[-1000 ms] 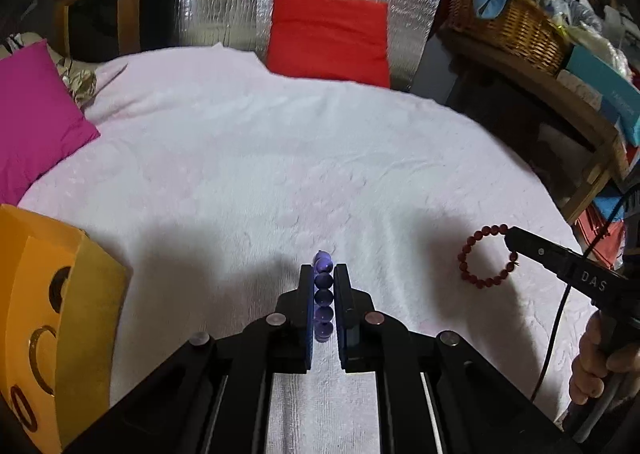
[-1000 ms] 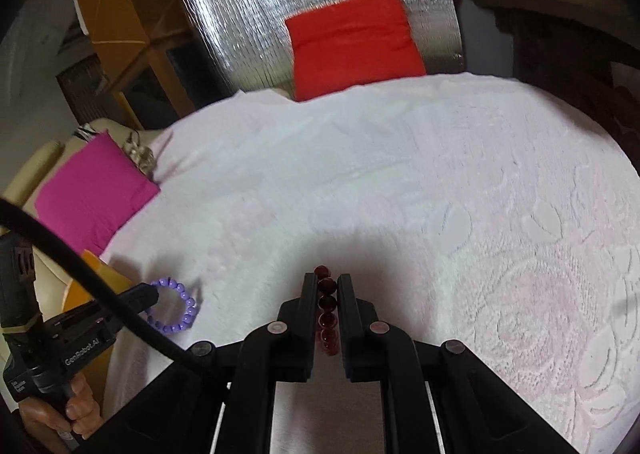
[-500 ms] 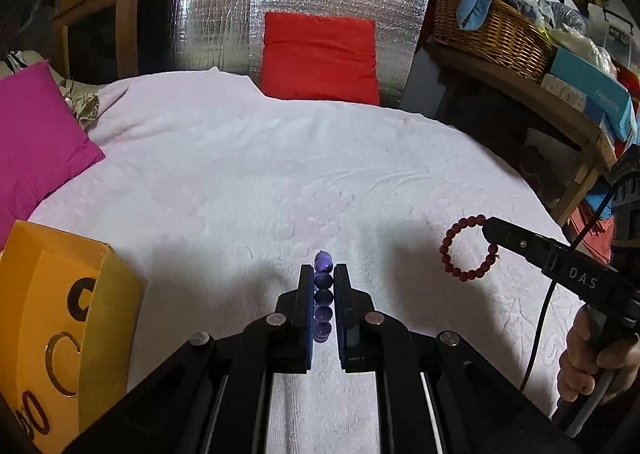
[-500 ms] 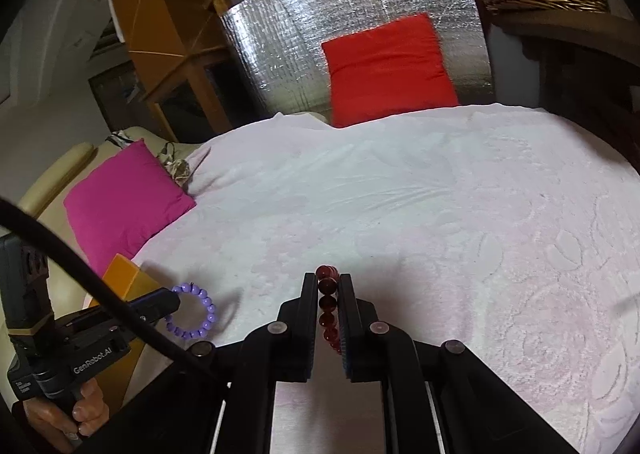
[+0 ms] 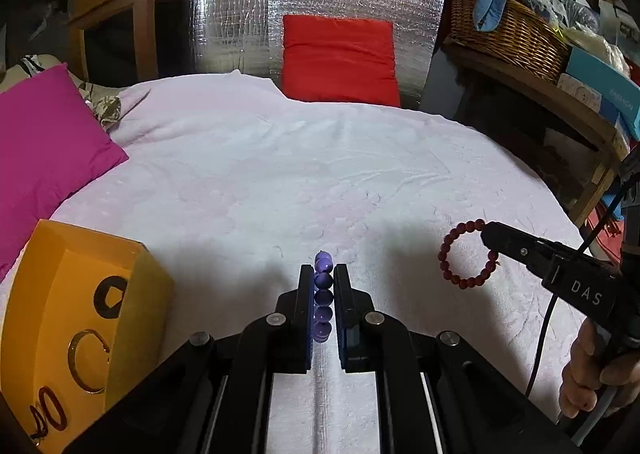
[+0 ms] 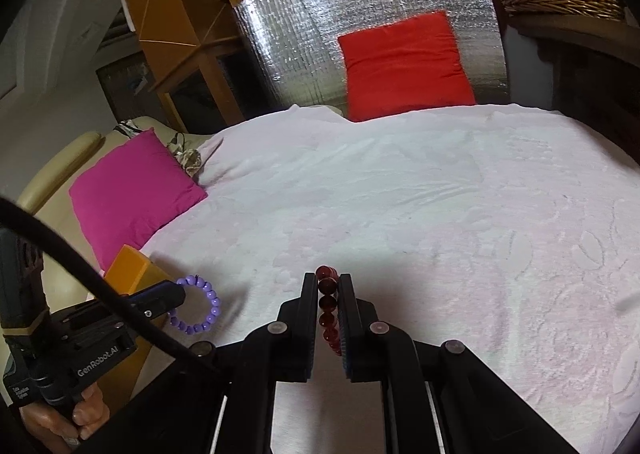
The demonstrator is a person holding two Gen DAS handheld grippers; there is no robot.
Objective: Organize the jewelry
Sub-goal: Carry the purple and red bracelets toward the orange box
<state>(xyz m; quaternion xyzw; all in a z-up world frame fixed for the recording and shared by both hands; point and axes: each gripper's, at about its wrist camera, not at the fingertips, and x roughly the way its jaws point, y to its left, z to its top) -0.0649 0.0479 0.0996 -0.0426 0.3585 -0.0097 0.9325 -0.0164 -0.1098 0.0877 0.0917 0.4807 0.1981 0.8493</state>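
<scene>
Between my left gripper [image 5: 323,294] fingers sits the purple bead bracelet [image 5: 323,296], pinched edge-on, glossy round beads stacked in a line, top bead poking past the tips, all held above the pale pink bedspread [image 5: 300,173]. Left of it stands an orange jewelry box [image 5: 60,314] with a gold ring, a dark ring and red loops on its face. Off to the right, my right gripper [image 5: 490,240] holds the dark red bead bracelet [image 5: 470,254], hanging as an open loop. From the right wrist view, my right gripper [image 6: 328,306] is clamped narrow on the red bracelet [image 6: 328,302], small shiny maroon beads seen edge-on. Lower left there, my left gripper [image 6: 178,294] carries the purple loop [image 6: 196,310] just beside the orange box [image 6: 130,268]; a magenta pillow [image 6: 132,189] lies behind.
</scene>
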